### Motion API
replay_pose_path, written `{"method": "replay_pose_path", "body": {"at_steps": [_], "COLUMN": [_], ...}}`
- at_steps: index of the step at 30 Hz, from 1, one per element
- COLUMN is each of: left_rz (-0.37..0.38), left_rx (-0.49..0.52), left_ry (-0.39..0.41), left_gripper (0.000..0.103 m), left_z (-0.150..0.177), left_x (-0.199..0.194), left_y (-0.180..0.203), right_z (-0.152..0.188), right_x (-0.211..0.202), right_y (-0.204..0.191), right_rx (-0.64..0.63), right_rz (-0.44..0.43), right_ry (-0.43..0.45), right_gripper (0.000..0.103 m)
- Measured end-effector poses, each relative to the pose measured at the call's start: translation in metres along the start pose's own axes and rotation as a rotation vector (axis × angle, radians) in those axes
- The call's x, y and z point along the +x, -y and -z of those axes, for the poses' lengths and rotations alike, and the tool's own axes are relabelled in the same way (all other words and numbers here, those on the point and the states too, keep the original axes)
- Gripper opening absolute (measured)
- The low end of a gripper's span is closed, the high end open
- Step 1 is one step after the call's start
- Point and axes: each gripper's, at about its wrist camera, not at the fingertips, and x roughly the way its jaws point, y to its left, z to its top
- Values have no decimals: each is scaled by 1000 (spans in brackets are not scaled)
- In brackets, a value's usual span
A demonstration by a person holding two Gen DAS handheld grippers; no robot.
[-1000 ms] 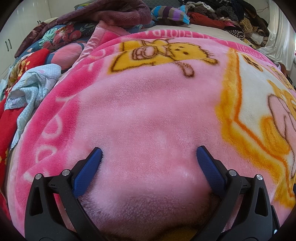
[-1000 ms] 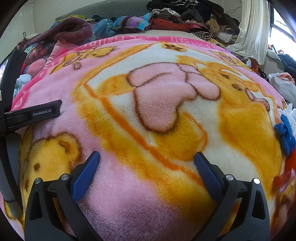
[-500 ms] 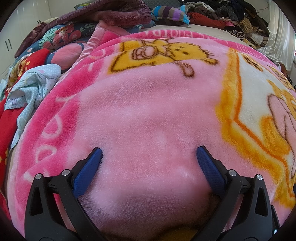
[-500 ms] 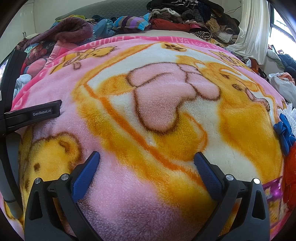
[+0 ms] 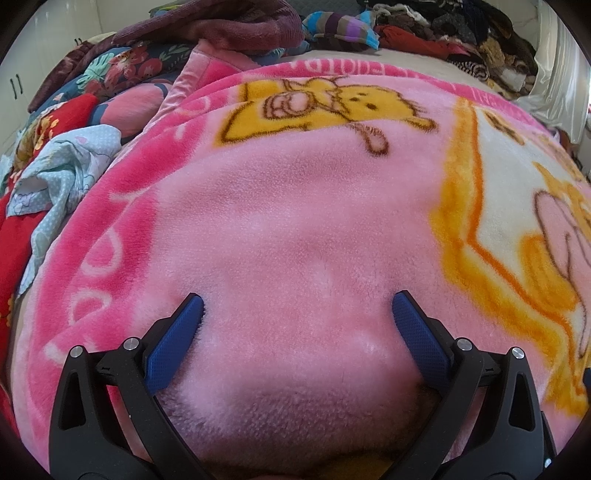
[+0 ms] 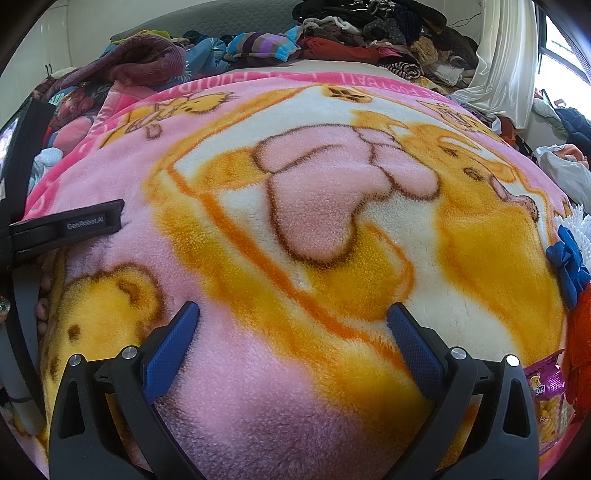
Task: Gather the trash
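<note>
Right wrist view: our right claw (image 6: pixel 293 317) sits at the bottom of the frame with its blue pads spread wide and nothing between them, only the pink and orange blanket (image 6: pixel 314 206) below. The one piece of trash we can see, a purple and yellow snack packet (image 6: pixel 546 395), lies at the lower right edge of the frame, right of the right-hand finger and close to it, on the blanket's margin beside something red (image 6: pixel 580 343). Its printing is too small for us to read. At the left edge a black bar (image 6: pixel 70 227) carries the words "GenRobot.AI". Upside-down white letters run along the blanket's far pink border at the top; we make out "FOOTBALL" at best.

In the left wrist view our left claw (image 5: pixel 298 314) is likewise wide apart and empty, resting over plain pink fleece. No trash shows there. Clothes (image 5: pixel 443 33) are heaped across the top of the frame.
</note>
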Motion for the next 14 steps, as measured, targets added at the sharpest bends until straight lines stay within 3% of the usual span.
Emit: {"method": "replay_pose_path", "body": {"at_steps": [14], "left_rz": [-19], "left_rx": [14], "left_ry": [-4], "left_gripper": [94], "left_z": [-1], "left_x": [1], "left_y": [3], "right_z": [-1], "right_x": [1], "right_y": [0], "right_rx": [-2], "right_rz": [2], "right_ry": [-2], "right_gripper": [98]}}
